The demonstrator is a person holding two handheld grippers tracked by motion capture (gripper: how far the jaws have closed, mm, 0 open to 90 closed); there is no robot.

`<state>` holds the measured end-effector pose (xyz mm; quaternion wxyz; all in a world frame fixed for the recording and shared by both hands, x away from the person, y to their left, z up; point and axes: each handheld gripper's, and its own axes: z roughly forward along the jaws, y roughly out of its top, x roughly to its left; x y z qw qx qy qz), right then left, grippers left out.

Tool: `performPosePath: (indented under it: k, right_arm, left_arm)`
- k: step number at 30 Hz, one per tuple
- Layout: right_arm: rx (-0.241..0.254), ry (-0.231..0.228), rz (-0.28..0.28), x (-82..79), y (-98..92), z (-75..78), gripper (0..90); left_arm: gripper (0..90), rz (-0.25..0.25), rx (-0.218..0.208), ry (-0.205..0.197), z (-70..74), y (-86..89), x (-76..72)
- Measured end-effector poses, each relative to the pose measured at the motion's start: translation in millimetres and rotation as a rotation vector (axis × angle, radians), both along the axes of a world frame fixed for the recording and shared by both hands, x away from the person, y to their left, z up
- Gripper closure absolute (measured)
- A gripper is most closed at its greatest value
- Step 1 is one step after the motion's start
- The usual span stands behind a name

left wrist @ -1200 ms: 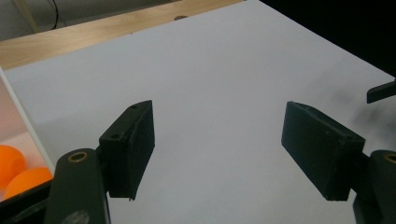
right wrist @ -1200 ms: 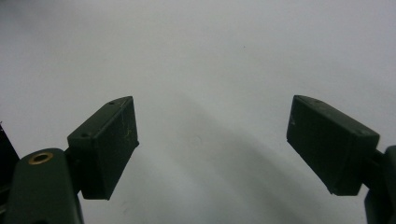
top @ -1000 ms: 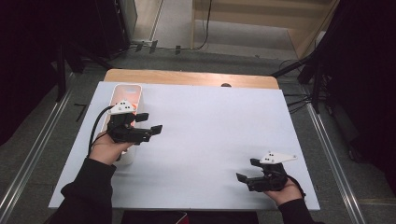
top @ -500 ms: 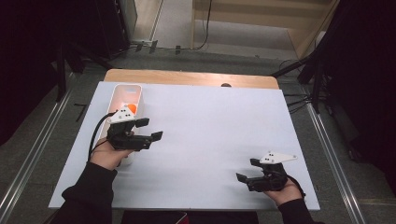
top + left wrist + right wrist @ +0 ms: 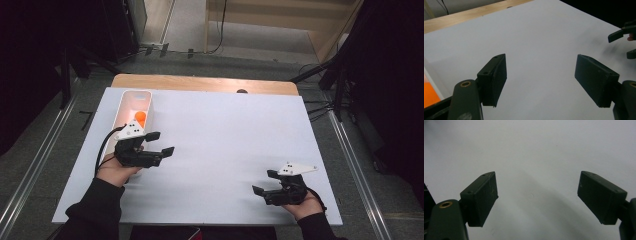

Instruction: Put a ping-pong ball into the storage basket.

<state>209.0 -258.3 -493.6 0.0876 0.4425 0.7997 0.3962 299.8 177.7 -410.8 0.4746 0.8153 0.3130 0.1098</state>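
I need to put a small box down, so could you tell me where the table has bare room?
The white table top is bare between the left gripper and the right gripper, and back to the wooden edge. The far left is crowded: the white tray with an orange ball sits there.

A lab or recording studio is suggested. A wooden table (image 5: 200, 82) is covered by a plain white sheet (image 5: 225, 145) and set between metal floor rails (image 5: 357, 170) on grey carpet. Black curtains (image 5: 30, 60) are hung at both sides, and dark stand legs (image 5: 325, 80) with loose cables (image 5: 317, 107) are seen behind. Pale wooden furniture (image 5: 280, 20) is placed at the back.
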Motion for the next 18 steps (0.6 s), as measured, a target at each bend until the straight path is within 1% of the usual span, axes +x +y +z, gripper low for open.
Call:
performPosePath:
  k: [3,4,7,8,15,16,17,18]
  right_arm:
    - [0.0,0.004,0.0,0.7,-0.4,-0.4,14.9]
    - [0.001,-0.001,-0.002,1.0,-0.6,-0.5,14.9]
    - [0.001,0.004,0.0,0.5,-0.5,-0.4,14.9]
    - [-0.001,0.002,0.0,0.5,-0.5,-0.5,14.9]
    - [-0.004,0.003,-0.003,0.5,-0.1,-0.4,14.9]
    - [-0.004,0.004,-0.004,0.5,0.0,-0.3,14.9]
    - [-0.004,0.004,-0.004,0.5,0.1,-0.3,14.9]
    - [-0.004,0.003,-0.003,0.4,0.0,-0.4,14.9]
  left_arm:
    - [26.0,-0.007,0.01,-0.006,-3.5,0.5,-2.8]
    - [26.0,-0.009,0.02,-0.01,-4.7,0.8,-3.5]
    - [26.0,-0.018,0.019,-0.008,-9.0,2.2,-5.8]
    - [26.0,-0.017,0.01,-0.004,-10.5,2.2,-7.1]
    - [26.0,-0.048,0.034,-0.007,-18.7,4.0,-15.4]
    - [26.0,-0.047,0.031,-0.006,-20.1,4.1,-16.3]
    - [26.0,-0.05,0.04,-0.01,-20.6,5.0,-17.0]
    - [26.0,-0.052,0.035,-0.008,-21.4,5.4,-17.8]
